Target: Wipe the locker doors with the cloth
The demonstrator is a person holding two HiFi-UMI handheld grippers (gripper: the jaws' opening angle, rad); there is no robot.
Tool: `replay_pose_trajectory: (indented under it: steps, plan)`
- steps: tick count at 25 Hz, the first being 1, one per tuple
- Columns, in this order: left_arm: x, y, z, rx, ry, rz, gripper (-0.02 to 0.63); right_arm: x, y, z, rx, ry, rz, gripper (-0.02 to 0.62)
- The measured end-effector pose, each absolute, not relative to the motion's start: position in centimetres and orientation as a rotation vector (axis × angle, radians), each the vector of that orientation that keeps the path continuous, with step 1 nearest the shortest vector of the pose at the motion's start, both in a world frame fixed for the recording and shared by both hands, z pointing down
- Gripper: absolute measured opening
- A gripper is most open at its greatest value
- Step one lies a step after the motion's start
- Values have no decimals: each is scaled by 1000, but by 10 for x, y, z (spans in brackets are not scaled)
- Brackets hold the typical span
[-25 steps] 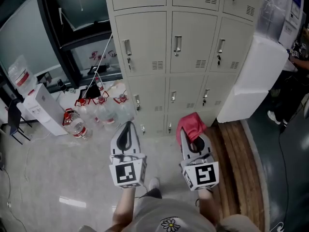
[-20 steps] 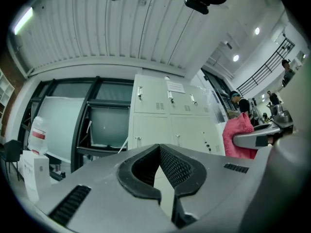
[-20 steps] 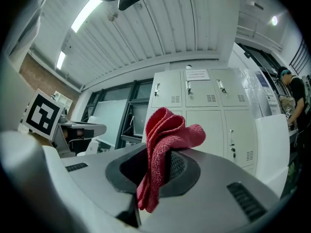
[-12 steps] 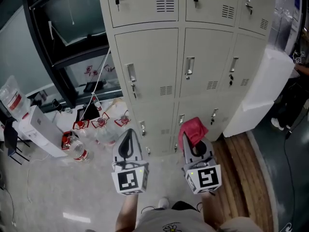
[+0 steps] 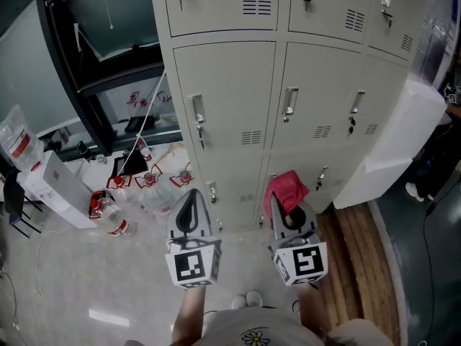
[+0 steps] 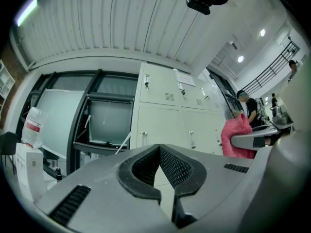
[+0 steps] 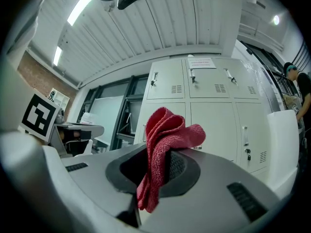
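In the right gripper (image 7: pixel 161 160), a red cloth (image 7: pixel 165 130) is pinched tight and sticks up out of the jaws. Beside it, the left gripper (image 6: pixel 159 148) has its jaws pressed together with nothing in them. The cloth is near the gray lockers (image 5: pixel 230 92) but is not touching a door. Water bottles (image 5: pixel 148 182) sit on the floor to the left.

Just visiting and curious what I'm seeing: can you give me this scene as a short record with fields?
Place: grey lockers ahead, water bottles on the floor at left.
Left tongs: shut, holding nothing.
Right tongs: shut on a red cloth.
Wiping: not begun; the cloth seems short of the doors.
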State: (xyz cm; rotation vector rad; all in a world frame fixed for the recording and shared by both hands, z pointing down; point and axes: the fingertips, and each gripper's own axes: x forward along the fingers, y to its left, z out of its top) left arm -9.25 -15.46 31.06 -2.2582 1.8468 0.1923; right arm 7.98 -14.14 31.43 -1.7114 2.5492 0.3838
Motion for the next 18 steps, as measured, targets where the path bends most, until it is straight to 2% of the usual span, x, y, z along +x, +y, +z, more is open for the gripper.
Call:
replay_pose_trajectory:
  steps: [18]
  plan:
    - [-66,-180,302,-2268,1840,193,17,100,-163,316,-1684,2557,388,26]
